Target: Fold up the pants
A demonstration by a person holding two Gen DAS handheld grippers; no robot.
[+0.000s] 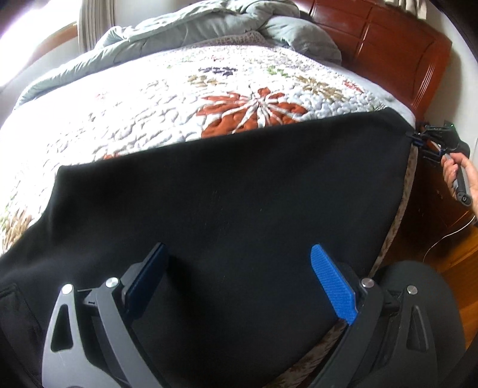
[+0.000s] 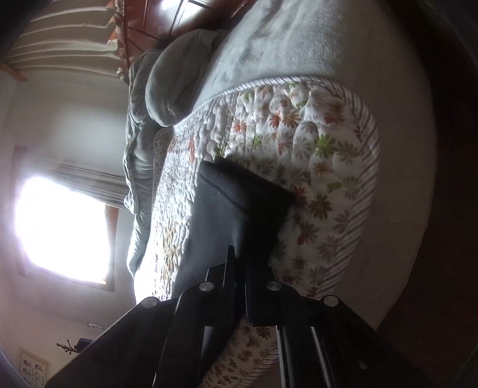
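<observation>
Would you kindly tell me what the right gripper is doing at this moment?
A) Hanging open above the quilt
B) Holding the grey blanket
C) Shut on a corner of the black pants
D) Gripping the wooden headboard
C: the right gripper is closed on a corner of the black pants at the edge of the floral quilt.

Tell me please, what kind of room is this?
Most likely a bedroom. A bed with a floral quilt and a wooden headboard fills the view, a rumpled grey duvet lies at its head, and a curtained window is beyond.
</observation>
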